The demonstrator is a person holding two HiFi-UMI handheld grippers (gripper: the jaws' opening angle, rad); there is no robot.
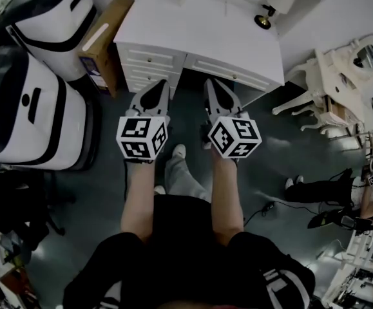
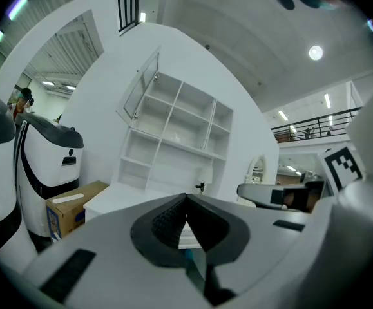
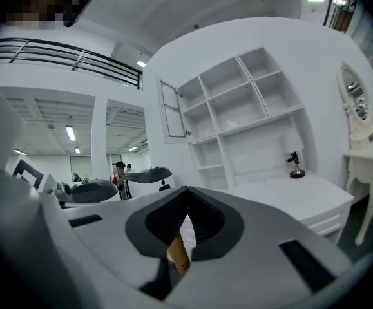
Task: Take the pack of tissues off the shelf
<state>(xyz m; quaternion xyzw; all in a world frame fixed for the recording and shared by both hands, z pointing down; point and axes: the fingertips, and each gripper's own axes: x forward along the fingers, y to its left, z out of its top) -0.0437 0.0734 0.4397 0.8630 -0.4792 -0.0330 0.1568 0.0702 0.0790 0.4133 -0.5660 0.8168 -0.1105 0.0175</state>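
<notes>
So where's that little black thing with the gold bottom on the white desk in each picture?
Head view: the figure stands top right, at the back of the white desk.
Left gripper view: the figure is tiny, near the middle, below the shelves.
Right gripper view: the figure is right of middle, below the shelves.
Shared landmark: the white desk.

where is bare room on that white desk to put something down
The desk top is bare from its left edge by the box to the black ornament at back right. Crowded: floor left of it, with box and two machines.
</notes>
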